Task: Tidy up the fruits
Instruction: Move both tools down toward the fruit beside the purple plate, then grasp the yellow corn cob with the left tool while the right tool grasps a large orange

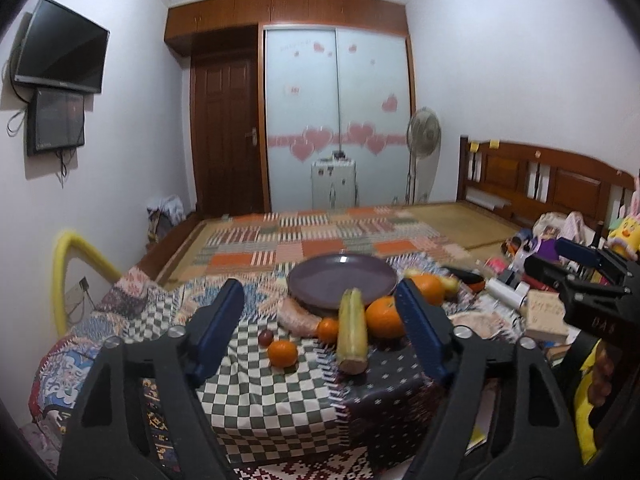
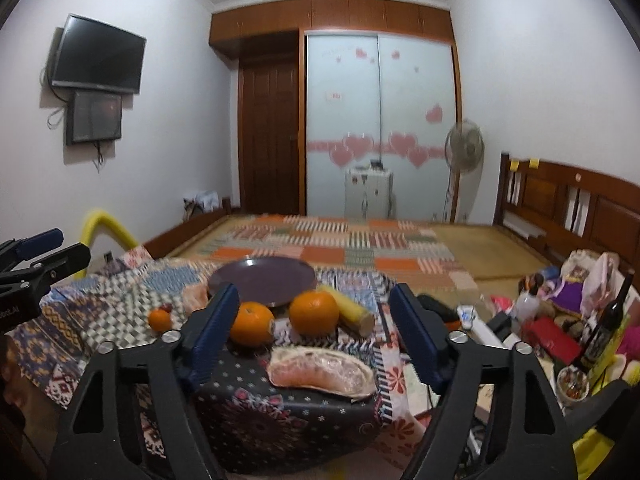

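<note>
A purple plate (image 1: 340, 280) (image 2: 262, 280) sits empty on a patchwork cloth. In front of it lie a corn cob (image 1: 352, 330) (image 2: 350, 310), two large oranges (image 1: 384, 316) (image 2: 314, 312) (image 2: 252, 322), small tangerines (image 1: 283, 353) (image 2: 159, 319), a small dark red fruit (image 1: 265, 336) and a pink pomelo segment (image 2: 322, 372). My left gripper (image 1: 320, 328) is open and empty, with the corn and tangerines between its fingers. My right gripper (image 2: 314, 332) is open and empty above the pomelo segment.
The cloth-covered surface (image 1: 260, 392) drops off at its near edge. Cluttered items, a dark bottle (image 2: 608, 320) and toys (image 1: 624, 232) crowd the right side. A bed with a patchwork mat (image 1: 320, 232) lies behind. A yellow rail (image 1: 68, 264) stands at left.
</note>
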`<state>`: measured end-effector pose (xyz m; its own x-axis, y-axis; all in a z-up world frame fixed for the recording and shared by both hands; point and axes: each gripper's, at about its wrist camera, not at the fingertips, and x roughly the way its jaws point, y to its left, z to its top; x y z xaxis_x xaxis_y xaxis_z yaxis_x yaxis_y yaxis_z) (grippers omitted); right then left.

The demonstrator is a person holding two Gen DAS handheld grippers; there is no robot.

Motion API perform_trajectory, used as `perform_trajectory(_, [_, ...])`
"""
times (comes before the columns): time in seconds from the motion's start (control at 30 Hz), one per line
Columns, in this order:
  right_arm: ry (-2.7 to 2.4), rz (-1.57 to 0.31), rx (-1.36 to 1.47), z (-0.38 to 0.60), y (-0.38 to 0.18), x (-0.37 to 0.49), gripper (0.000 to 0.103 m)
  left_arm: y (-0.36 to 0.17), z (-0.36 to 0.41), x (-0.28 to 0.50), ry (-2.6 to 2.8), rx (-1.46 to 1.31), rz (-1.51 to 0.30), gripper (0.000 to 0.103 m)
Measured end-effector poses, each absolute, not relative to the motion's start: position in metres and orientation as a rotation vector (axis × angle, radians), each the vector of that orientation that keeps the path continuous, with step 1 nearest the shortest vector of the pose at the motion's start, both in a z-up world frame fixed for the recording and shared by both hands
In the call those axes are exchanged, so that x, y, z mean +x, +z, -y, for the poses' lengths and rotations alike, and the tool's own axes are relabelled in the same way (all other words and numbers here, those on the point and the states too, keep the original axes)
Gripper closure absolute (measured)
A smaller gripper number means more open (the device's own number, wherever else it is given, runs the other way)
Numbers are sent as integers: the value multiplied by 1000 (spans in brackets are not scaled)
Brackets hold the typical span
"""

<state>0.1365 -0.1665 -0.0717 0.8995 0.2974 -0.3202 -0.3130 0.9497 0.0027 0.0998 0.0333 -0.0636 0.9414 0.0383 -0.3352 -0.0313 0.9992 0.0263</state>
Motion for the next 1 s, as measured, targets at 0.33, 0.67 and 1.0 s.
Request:
perform_trajectory(0.33, [326, -469, -100, 159, -106, 192, 35, -100, -40, 164, -27, -3, -505, 36])
perform_trajectory(0.67, [345, -539, -116, 154, -121, 238, 35, -133, -33, 235, -106, -16, -660, 37])
perform_trajectory(1.0, [403, -610, -104, 145, -134, 268, 35, -149, -30, 271, -119, 18, -719, 37])
